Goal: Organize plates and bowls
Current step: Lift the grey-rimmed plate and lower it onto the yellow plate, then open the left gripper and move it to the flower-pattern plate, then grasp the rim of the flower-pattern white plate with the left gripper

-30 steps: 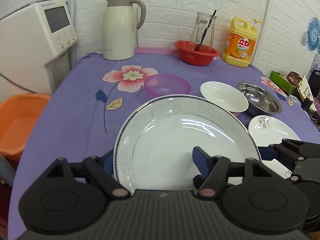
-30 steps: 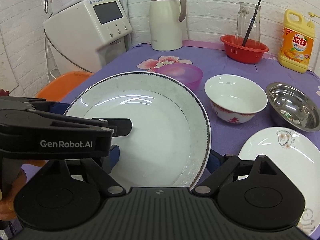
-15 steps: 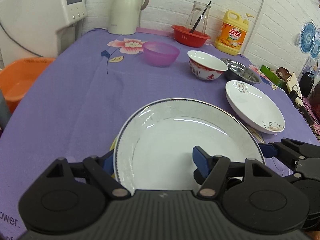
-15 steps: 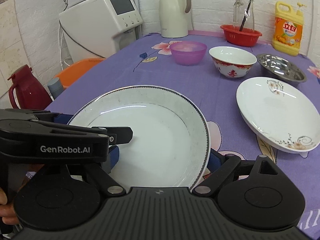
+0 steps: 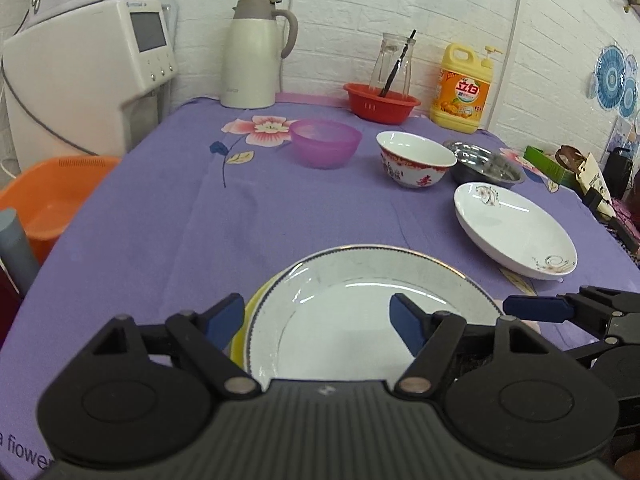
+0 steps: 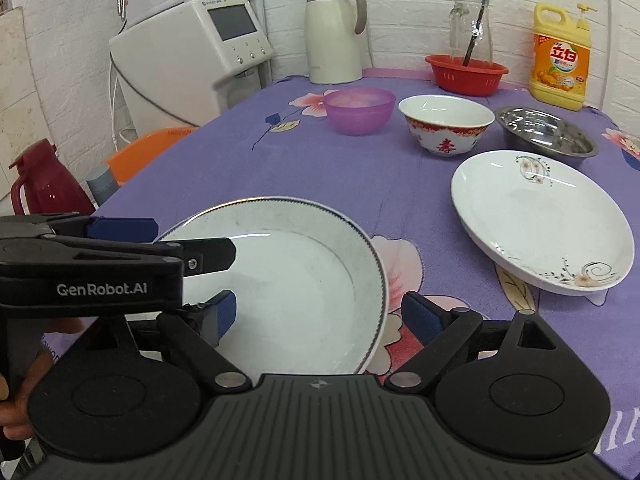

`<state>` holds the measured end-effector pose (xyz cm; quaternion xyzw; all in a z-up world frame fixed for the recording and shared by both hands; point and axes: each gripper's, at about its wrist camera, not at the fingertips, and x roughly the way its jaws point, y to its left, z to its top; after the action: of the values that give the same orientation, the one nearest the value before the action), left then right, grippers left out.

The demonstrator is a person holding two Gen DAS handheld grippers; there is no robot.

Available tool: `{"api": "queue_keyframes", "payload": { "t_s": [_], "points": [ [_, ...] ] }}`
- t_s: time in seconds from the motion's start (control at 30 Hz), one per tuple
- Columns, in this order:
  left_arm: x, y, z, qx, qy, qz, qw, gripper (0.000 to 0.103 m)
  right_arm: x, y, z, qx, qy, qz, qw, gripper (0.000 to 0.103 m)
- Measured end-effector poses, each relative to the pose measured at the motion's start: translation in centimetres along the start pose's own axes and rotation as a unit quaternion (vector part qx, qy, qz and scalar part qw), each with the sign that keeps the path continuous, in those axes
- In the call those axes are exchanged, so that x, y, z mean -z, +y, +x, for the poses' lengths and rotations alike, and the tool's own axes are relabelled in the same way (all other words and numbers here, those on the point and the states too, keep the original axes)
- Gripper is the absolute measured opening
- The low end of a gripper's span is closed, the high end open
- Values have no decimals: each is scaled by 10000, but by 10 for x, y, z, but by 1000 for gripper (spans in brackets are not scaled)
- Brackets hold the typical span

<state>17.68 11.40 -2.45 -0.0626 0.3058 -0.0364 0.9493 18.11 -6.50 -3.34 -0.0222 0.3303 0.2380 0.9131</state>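
Note:
A large white plate with a dark beaded rim point(image 5: 360, 312) point(image 6: 304, 280) lies at the table's near edge, on top of a yellow plate whose edge point(image 5: 245, 328) peeks out at its left. My left gripper point(image 5: 320, 320) is open, one finger on each side of the plate's left rim. My right gripper point(image 6: 320, 312) is open astride the plate's right rim. A second white plate with a floral print point(image 5: 516, 228) point(image 6: 540, 216) lies to the right. Behind it stand a red-patterned white bowl point(image 5: 414, 164) point(image 6: 444, 124), a purple bowl point(image 5: 325, 142) point(image 6: 358, 110) and a steel bowl point(image 5: 486, 164) point(image 6: 544, 132).
At the back stand a cream thermos jug point(image 5: 256, 52), a red basket with a glass jar point(image 5: 382, 102) and a yellow detergent bottle point(image 5: 464, 88). A white appliance point(image 5: 88, 80) and an orange basin point(image 5: 44, 200) stand left of the table. A red jug point(image 6: 44, 184) stands low left.
Both grippers carried the large plate back and down to the near edge, set it on the yellow plate and opened their jaws. The other dishes have not moved.

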Motion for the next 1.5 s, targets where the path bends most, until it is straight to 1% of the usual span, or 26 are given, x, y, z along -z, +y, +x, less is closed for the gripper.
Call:
{"api": "queue_keyframes", "payload": {
  "t_s": [0.1, 0.2, 0.3, 0.4, 0.5, 0.57, 0.63, 0.67, 0.8, 0.83, 0.93, 1.0, 1.1, 1.23, 1.33, 1.4, 1.5],
  "points": [
    [-10, -4, -2, 143, -46, -46, 9999, 74, 0, -13, -11, 34, -166, 230, 9996, 103],
    [-18, -15, -1, 266, -90, 38, 9996, 78, 1, -35, -23, 62, -295, 599, 9978, 103],
    [-26, -27, 5, 444, -39, 86, 9990, 78, 0, -61, -36, 266, -438, 875, 9948, 103],
    [-34, -42, 16, 630, 58, 88, 9980, 78, -1, -91, -46, 668, -588, 1086, 9901, 103],
    [-45, -61, 32, 803, 146, 138, 9966, 78, -5, -122, -46, 1050, -687, 1311, 9834, 103],
    [-53, -73, 45, 849, 135, 143, 9962, 78, -9, -140, -38, 1348, -683, 1414, 9783, 103],
    [-61, -85, 61, 872, 162, 145, 9960, 78, -13, -152, -25, 1675, -648, 1326, 9748, 103],
    [-66, -92, 71, 914, 210, 160, 9955, 78, -15, -157, -17, 1731, -602, 1274, 9748, 103],
    [-79, -115, 114, 1014, 535, 201, 9932, 78, -18, -178, 12, 1578, -402, 1385, 9769, 103],
    [-81, -121, 124, 983, 637, 220, 9929, 78, -17, -180, 16, 1547, -365, 1422, 9770, 103],
    [-84, -135, 151, 943, 876, 313, 9912, 78, -16, -182, 22, 1495, -370, 1432, 9776, 103],
    [-84, -143, 164, 940, 967, 426, 9900, 78, -16, -181, 22, 1473, -374, 1398, 9784, 103],
    [-84, -152, 175, 911, 1020, 602, 9888, 78, -14, -181, 23, 1480, -407, 1310, 9794, 103],
    [-84, -152, 187, 919, 1169, 550, 9873, 78, -16, -174, 28, 1640, -267, 1027, 9807, 103],
    [-83, -154, 191, 879, 1171, 585, 9875, 78, -18, -174, 28, 1660, -236, 1025, 9805, 103],
    [-84, -158, 193, 818, 1177, 698, 9872, 78, -20, -173, 29, 1691, -185, 1045, 9799, 103],
    [-83, -165, 194, 723, 1214, 907, 9858, 78, -25, -169, 34, 1529, -29, 938, 9838, 103]
  ]
}}
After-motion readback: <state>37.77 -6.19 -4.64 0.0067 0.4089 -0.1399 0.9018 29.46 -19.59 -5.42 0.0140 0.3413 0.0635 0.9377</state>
